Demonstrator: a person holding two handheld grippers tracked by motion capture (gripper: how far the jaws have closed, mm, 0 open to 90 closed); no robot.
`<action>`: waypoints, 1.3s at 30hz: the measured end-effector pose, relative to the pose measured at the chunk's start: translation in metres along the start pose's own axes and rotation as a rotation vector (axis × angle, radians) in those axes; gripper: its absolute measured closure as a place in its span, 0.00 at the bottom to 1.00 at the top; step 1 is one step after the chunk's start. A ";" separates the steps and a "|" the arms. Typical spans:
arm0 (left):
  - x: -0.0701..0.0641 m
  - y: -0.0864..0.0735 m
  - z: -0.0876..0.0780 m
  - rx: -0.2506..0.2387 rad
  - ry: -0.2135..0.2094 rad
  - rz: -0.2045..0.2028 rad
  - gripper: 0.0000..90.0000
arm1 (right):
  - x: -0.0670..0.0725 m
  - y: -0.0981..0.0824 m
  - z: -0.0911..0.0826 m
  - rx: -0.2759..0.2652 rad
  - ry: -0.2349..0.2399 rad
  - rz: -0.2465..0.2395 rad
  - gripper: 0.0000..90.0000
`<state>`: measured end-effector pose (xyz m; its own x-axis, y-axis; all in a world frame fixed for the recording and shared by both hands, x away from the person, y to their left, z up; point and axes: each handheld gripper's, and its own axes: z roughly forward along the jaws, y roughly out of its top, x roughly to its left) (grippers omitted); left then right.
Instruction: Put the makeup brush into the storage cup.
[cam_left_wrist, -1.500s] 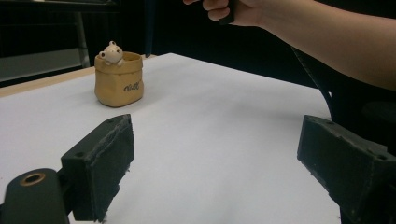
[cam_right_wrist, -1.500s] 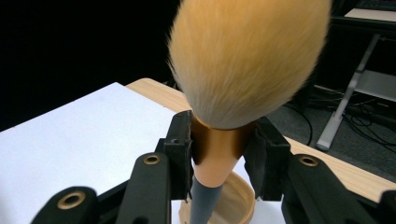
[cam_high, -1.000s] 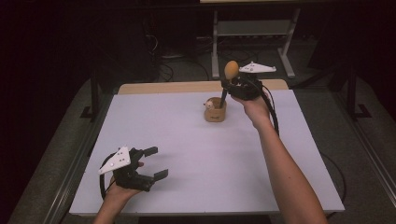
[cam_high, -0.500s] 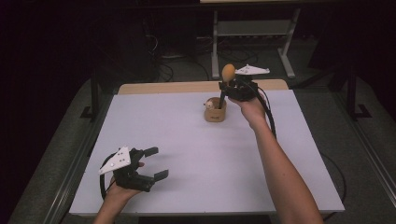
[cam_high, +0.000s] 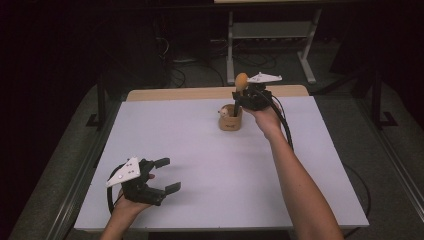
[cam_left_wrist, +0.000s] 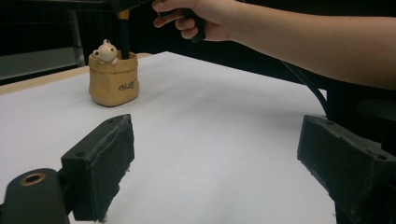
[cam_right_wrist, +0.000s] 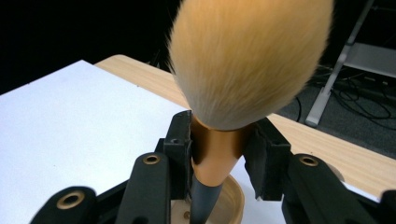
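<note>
A makeup brush (cam_high: 241, 80) with a fluffy tan head, gold ferrule and dark handle stands upright in my right gripper (cam_high: 245, 97), which is shut on the ferrule (cam_right_wrist: 215, 149). The handle's lower end reaches down into a small tan pot (cam_high: 230, 121) at the table's far middle. The pot (cam_left_wrist: 113, 84) has a little pale animal figure (cam_left_wrist: 105, 50) at its rim, beside the brush handle (cam_left_wrist: 123, 39). The pot's rim (cam_right_wrist: 233, 200) lies right below my right gripper's jaws. My left gripper (cam_high: 167, 175) rests near the front left edge, open with nothing between its pads (cam_left_wrist: 107, 158).
A white sheet (cam_high: 200, 150) covers the table, with a strip of bare wood (cam_high: 175, 93) along the far edge. Beyond it stand a metal rack (cam_high: 272, 30) and floor cables (cam_high: 190, 75). The person's right forearm (cam_high: 295, 185) crosses the table's right half.
My right gripper has come a little left and down with the brush, bringing the handle lower into the pot. The left gripper has stayed in place.
</note>
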<state>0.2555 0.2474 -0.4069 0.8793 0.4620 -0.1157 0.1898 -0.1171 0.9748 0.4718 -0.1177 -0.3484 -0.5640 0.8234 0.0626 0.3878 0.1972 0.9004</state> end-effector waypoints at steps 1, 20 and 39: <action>0.000 0.000 0.000 0.002 0.000 -0.004 0.12 | 0.000 -0.001 0.001 0.005 0.004 -0.002 0.70; -0.001 0.000 0.002 0.006 -0.012 0.003 0.12 | -0.012 -0.003 -0.006 0.020 -0.031 0.059 0.29; -0.001 0.000 0.001 0.007 -0.007 -0.001 0.12 | 0.000 -0.016 -0.031 -0.004 0.056 0.020 0.20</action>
<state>0.2553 0.2460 -0.4073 0.8823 0.4556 -0.1180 0.1937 -0.1231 0.9733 0.4436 -0.1375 -0.3492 -0.5959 0.7962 0.1047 0.3971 0.1788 0.9002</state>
